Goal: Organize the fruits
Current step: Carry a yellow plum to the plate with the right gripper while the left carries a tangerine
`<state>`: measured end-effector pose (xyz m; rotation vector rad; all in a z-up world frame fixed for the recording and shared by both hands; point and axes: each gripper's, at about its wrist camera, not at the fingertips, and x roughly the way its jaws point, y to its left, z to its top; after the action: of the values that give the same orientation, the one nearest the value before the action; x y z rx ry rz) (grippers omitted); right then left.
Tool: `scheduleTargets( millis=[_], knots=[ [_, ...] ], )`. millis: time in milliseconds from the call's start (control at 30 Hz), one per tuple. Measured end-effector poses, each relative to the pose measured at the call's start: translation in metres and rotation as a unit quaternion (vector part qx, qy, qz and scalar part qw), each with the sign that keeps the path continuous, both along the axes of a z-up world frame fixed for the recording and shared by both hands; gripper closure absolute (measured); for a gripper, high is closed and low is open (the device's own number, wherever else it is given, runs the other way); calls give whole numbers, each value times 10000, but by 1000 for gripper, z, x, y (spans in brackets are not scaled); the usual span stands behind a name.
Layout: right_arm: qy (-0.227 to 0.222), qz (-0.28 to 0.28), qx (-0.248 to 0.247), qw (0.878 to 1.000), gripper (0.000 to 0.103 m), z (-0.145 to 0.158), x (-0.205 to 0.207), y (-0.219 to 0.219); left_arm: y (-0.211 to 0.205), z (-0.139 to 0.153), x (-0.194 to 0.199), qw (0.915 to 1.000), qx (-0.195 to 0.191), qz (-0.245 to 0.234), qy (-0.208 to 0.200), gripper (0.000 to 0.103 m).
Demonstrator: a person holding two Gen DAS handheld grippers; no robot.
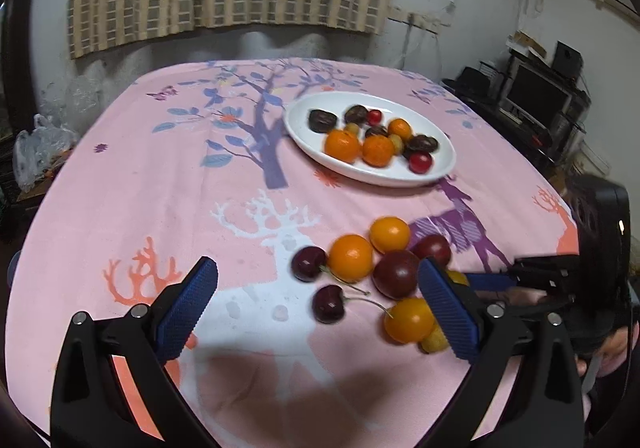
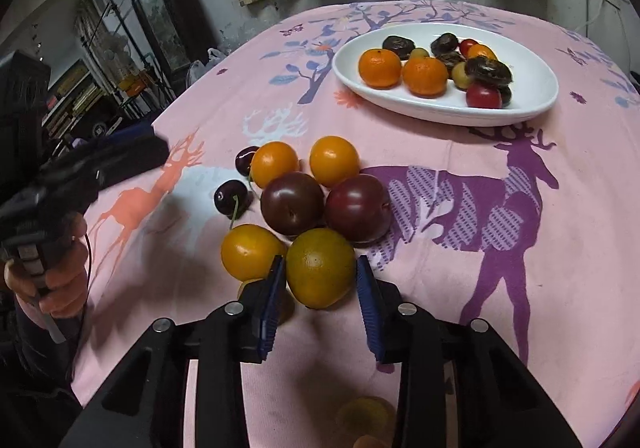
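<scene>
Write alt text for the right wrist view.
The right gripper closes around an orange fruit in a loose fruit cluster on the pink tablecloth. Beyond, a white plate holds more fruit.

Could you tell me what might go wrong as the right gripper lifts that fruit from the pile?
1. The right gripper clamps a round orange fruit that seems to touch two dark plums; lifting could set them rolling.
2. The white oval plate is already crowded, so an added fruit may roll off.

On the cloth, 2 dark plums (image 2: 292,203), 2 cherries (image 2: 231,196), 4 orange fruits (image 2: 334,161); 1 white plate (image 2: 532,103).
</scene>
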<state>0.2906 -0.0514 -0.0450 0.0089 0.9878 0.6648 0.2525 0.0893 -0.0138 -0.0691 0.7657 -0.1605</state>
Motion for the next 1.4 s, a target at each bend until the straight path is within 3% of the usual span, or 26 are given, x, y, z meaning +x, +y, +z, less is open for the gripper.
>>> scheduleTargets(
  millis=[133,233,333,500,600,667,800,833,1033,1167,1267,1400],
  knots=[
    [-228,-257,9,9994,67,10,1,-11,-13,-11,-11,9966,-406,-636,324,9],
    [-245,-279,-29,9993,67,11,2,-12,-25,-26,-8,9911,-711,-849,742,30],
    [-279,-289,-29,9992,67,14,1,-14,-38,-37,-2,9893,-754,-758,989,38],
    [-422,-382,-26,9984,67,21,0,-18,-57,-45,4,9882,-751,-646,1164,38],
    [-453,-387,17,9982,67,24,0,-20,-60,-54,9,9867,-705,-541,1363,49],
    [-508,-396,38,9979,67,26,-2,-20,-58,-57,12,9848,-840,-461,1451,48],
    [-567,-412,47,9975,67,29,-3,-22,-56,-57,13,9850,-952,-331,1397,55],
    [-584,-418,43,9974,67,30,-4,-23,-55,-55,12,9853,-979,-310,1364,63],
    [-637,-459,37,9969,67,30,-4,-25,-53,-48,-3,9877,-932,-390,1193,63],
    [-867,-557,105,9946,67,36,-2,-30,-42,-30,-13,9844,-1172,-632,1147,63],
    [-1091,-837,190,9903,67,48,15,-37,-35,3,2,9890,-963,-732,849,63],
    [-1381,-1206,195,9829,66,58,61,-37,-41,34,66,9988,-172,-354,291,63]
  ],
)
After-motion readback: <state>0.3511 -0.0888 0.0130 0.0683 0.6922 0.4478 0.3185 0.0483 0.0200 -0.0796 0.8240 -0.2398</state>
